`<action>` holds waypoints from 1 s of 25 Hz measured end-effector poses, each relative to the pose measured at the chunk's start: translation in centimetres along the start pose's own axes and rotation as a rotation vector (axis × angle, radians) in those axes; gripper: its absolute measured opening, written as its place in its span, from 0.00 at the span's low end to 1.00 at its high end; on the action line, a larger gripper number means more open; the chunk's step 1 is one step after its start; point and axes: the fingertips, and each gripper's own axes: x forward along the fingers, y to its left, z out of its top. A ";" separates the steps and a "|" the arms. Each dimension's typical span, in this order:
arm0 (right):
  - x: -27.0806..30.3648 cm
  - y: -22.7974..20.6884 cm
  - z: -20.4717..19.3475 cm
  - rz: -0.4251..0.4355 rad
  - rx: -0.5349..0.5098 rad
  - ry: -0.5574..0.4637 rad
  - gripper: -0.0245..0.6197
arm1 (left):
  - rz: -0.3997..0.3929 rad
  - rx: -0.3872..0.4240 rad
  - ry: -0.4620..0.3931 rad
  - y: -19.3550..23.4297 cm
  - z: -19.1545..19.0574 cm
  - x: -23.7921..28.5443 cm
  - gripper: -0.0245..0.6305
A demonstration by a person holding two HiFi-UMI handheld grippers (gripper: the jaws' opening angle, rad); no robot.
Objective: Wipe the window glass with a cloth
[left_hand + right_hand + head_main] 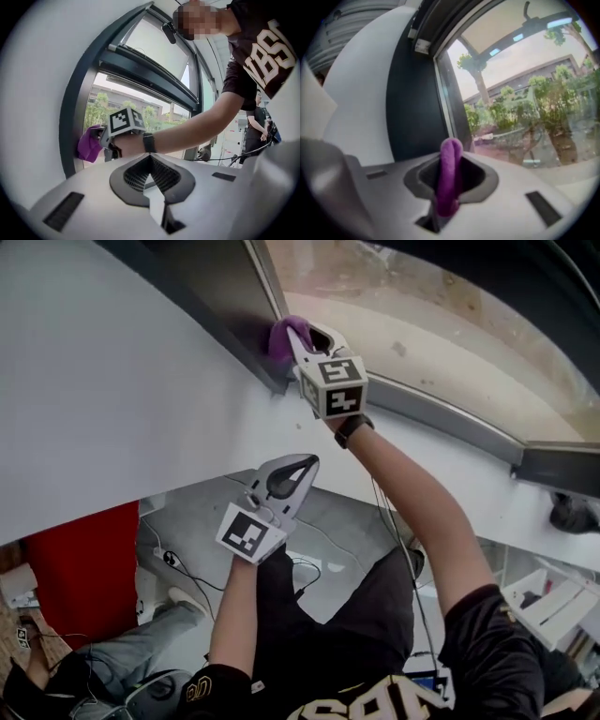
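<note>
A purple cloth (284, 337) is pinched in my right gripper (300, 336), which is shut on it and presses it into the corner where the dark window frame (217, 294) meets the window glass (427, 329). In the right gripper view the cloth (450, 173) stands folded between the jaws, with the glass (525, 108) just beyond. My left gripper (306, 463) hangs lower, away from the window, shut with nothing in it. The left gripper view shows its own tips (151, 157) meeting, and beyond them the cloth (89, 144) against the frame.
A white wall (112, 409) runs left of the frame. A red panel (89, 568) and cables (178, 563) lie on the floor below. A dark object (574, 514) sits on the sill at right. Another person (258, 124) stands in the background.
</note>
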 end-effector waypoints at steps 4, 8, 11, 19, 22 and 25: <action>0.8 -1.8 -0.1 -0.059 0.035 -0.002 0.15 | 0.001 -0.009 0.003 -0.2 0.2 -0.2 0.05; -5.9 -7.5 -0.1 -0.151 0.023 -0.008 0.15 | -0.058 -0.059 -0.021 -3.5 0.5 2.6 0.05; -13.0 -13.4 -0.6 -0.231 0.046 -0.003 0.15 | -0.132 -0.089 -0.020 -7.5 0.1 6.9 0.05; -38.6 -34.9 -4.0 -0.616 0.082 0.035 0.15 | -0.415 -0.077 -0.022 -23.4 -1.7 19.5 0.05; -46.3 -41.1 -4.4 -0.742 0.109 0.024 0.15 | -0.455 -0.070 -0.012 -27.5 -2.7 22.0 0.05; -52.6 -45.7 -4.9 -0.902 0.229 -0.027 0.15 | -0.476 -0.084 -0.006 -29.7 -3.4 23.6 0.05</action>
